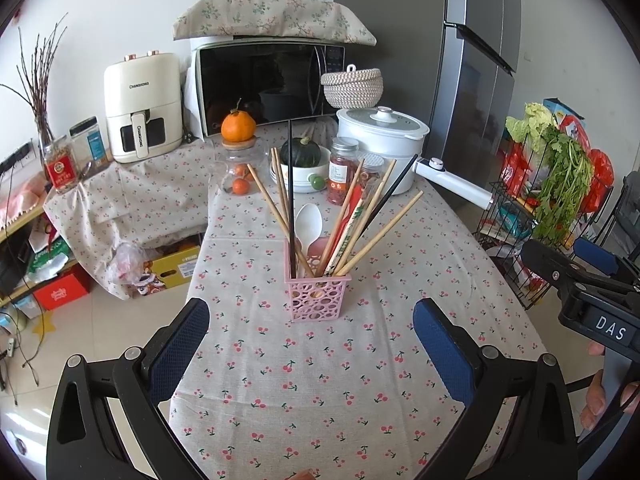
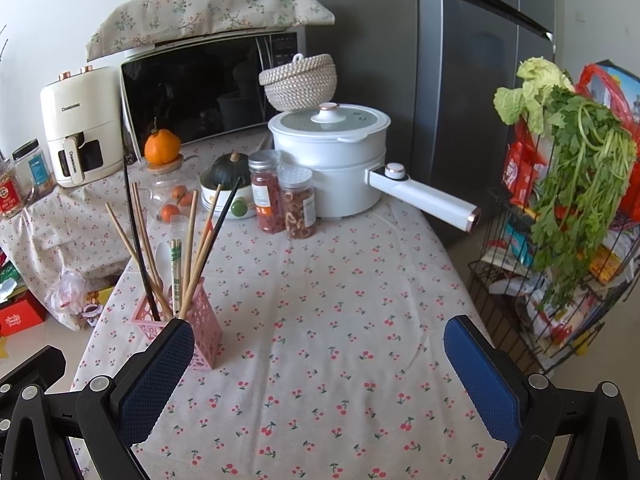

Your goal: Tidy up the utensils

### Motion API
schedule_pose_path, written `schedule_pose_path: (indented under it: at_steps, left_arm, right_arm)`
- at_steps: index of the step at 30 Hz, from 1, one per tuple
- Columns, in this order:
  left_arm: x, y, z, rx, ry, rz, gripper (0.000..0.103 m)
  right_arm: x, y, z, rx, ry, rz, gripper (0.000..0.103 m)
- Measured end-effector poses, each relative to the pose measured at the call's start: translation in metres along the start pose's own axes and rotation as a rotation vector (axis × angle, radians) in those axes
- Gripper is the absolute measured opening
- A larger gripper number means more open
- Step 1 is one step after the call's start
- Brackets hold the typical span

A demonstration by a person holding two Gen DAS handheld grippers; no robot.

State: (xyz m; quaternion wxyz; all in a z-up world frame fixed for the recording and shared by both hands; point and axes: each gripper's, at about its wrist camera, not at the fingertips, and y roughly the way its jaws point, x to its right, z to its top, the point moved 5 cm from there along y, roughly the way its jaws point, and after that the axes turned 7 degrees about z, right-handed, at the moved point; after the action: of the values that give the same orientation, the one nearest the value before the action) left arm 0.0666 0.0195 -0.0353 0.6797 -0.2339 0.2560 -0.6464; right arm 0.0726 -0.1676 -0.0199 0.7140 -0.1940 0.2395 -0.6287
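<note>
- My left gripper (image 1: 311, 344) hangs over the cherry-print tablecloth (image 1: 320, 400), jaws spread wide, nothing between the blue pads
- My right gripper (image 2: 318, 372) likewise released, pads far apart, holding nothing; bare cloth between them
- Pink utensil holder (image 1: 317, 296) stands upright on the cloth, straight ahead of my left jaws and apart from them; in the right wrist view it sits just behind my left-side pad, partly hidden by it
- In the holder: wooden chopsticks (image 1: 280, 200) fanned outward, black chopsticks (image 1: 291, 200), a white plastic spoon (image 1: 309, 220), a paper-sleeved pair (image 2: 176, 268). All lean on the rim, tips up
- No loose utensils visible on the cloth
- Farther back on the table: two jars (image 2: 282, 196) with silver lids, a white electric pot (image 2: 330, 160) with its handle pointing right, a dark green squash (image 1: 301, 152) in a bowl, an orange (image 1: 238, 125) on a glass jar
- Behind those: microwave (image 1: 264, 84) under a floral cover, white air fryer (image 1: 142, 108), woven basket (image 2: 298, 80)
- Right of the table: wire rack (image 2: 560, 280) with leafy greens (image 2: 572, 152), beside the grey fridge (image 2: 480, 80)
- My right gripper's body shows at the right edge of the left wrist view, well clear of the holder
</note>
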Motion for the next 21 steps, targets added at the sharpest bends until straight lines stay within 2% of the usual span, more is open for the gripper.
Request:
schedule_pose_path:
  at_steps: [21]
  left_arm:
    - [-0.0002,-0.0004,-0.0002,0.0,0.0,0.002,0.103]
  right_arm:
    - [-0.0018,0.0026,-0.003,-0.01,0.007,0.005,0.103]
